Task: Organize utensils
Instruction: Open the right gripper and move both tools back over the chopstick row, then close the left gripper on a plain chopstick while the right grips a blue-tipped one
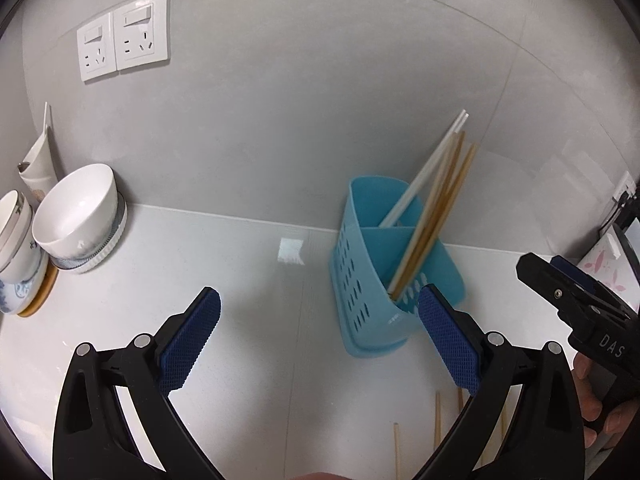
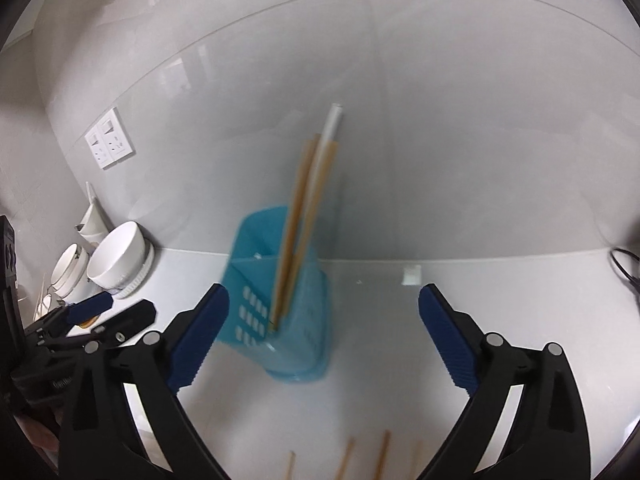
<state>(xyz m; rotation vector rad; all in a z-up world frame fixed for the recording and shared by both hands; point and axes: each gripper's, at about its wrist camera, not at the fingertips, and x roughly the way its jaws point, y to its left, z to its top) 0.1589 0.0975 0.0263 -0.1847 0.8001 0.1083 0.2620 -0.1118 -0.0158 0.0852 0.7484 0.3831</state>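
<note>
A blue perforated utensil holder (image 1: 376, 280) stands on the white counter near the wall and holds white and wooden chopsticks (image 1: 436, 200) that lean to the right. It also shows in the right wrist view (image 2: 280, 300), blurred, with the chopsticks (image 2: 308, 208) upright. My left gripper (image 1: 320, 340) is open and empty, its right finger just in front of the holder. My right gripper (image 2: 324, 336) is open and empty, with the holder between its fingers and a little beyond. Loose wooden chopsticks (image 1: 438, 420) lie on the counter close to me, also in the right wrist view (image 2: 382, 456).
White bowls (image 1: 76, 216) stacked on plates stand at the far left by the wall, also in the right wrist view (image 2: 120, 256). Wall sockets (image 1: 124, 36) are above them. The right gripper body (image 1: 580, 308) shows at the right edge. A cable (image 2: 626, 268) lies far right.
</note>
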